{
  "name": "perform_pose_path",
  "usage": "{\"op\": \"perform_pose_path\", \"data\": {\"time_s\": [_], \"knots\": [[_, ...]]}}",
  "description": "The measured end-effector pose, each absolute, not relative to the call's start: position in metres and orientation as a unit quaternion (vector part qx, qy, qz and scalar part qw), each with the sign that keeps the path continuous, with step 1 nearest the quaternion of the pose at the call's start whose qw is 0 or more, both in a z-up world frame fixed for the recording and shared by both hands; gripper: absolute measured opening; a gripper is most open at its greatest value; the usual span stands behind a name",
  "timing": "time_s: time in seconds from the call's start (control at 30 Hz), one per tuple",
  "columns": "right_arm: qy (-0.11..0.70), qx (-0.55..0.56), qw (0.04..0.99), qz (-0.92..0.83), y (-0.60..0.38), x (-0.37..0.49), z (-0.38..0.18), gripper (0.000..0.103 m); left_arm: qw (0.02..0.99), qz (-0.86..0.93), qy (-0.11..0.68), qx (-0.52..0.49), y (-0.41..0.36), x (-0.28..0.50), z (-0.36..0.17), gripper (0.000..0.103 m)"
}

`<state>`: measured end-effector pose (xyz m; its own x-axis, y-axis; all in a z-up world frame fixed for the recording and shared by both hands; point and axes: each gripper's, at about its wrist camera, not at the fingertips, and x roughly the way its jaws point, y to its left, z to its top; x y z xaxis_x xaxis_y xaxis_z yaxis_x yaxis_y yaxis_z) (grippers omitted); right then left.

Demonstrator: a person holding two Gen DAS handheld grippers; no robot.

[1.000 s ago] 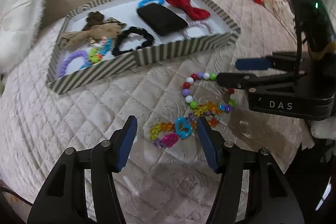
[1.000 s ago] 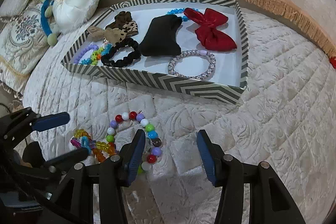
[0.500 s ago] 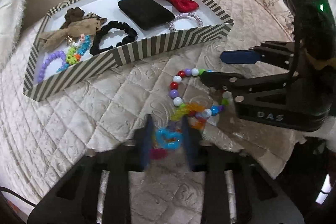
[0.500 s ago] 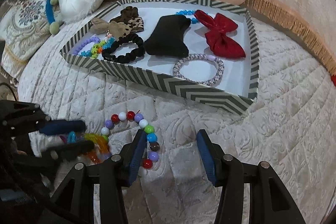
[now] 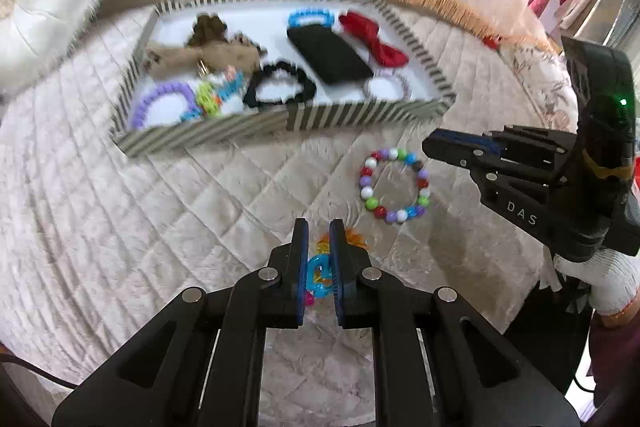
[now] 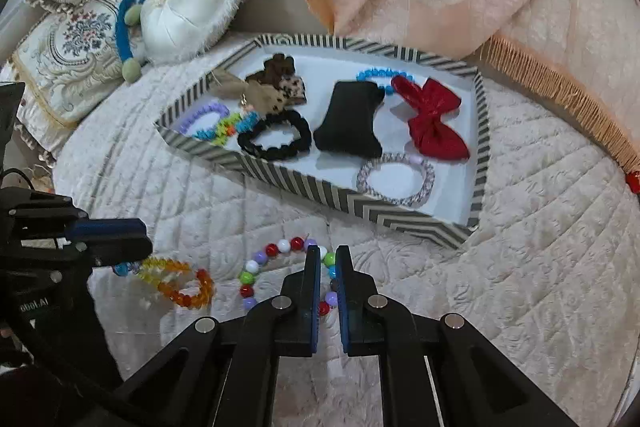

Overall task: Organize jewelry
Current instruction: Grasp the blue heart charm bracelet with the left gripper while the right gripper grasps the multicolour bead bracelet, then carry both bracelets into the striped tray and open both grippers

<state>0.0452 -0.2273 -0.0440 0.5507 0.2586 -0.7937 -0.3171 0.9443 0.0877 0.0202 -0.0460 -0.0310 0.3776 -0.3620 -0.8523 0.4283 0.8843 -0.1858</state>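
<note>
A: What does the left camera show?
B: The left gripper (image 5: pixel 319 251) has just squeezed together on a see-through bracelet (image 5: pixel 320 273), near the bed's (image 5: pixel 160 211) front edge.

A: And the right camera?
B: The right gripper (image 6: pixel 328 269) just pinched the round bead bracelet (image 6: pixel 256 263), lying before the striped tray (image 6: pixel 400 215).
</note>
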Motion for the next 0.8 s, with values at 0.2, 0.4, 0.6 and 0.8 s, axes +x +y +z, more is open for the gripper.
{"op": "perform_pose_path", "data": {"time_s": [0.2,0.4,0.6,0.8], "knots": [[0.476,-0.050,0.863,0.162,-0.222,0.047,-0.059,0.042,0.837,-0.234,0.495,0.020,-0.034,0.011,-0.013,0.009],[0.488,-0.092,0.855,0.151,-0.213,0.061,-0.089,0.033,0.840,-0.224,0.494,0.008,-0.025,0.010,-0.007,0.009],[0.476,-0.075,0.861,0.164,-0.212,0.063,-0.074,0.008,0.846,-0.210,0.490,0.000,-0.013,0.008,0.000,0.009],[0.450,-0.054,0.874,0.176,-0.221,0.045,-0.035,0.008,0.853,-0.204,0.480,-0.012,-0.005,0.010,0.014,0.009]]}}
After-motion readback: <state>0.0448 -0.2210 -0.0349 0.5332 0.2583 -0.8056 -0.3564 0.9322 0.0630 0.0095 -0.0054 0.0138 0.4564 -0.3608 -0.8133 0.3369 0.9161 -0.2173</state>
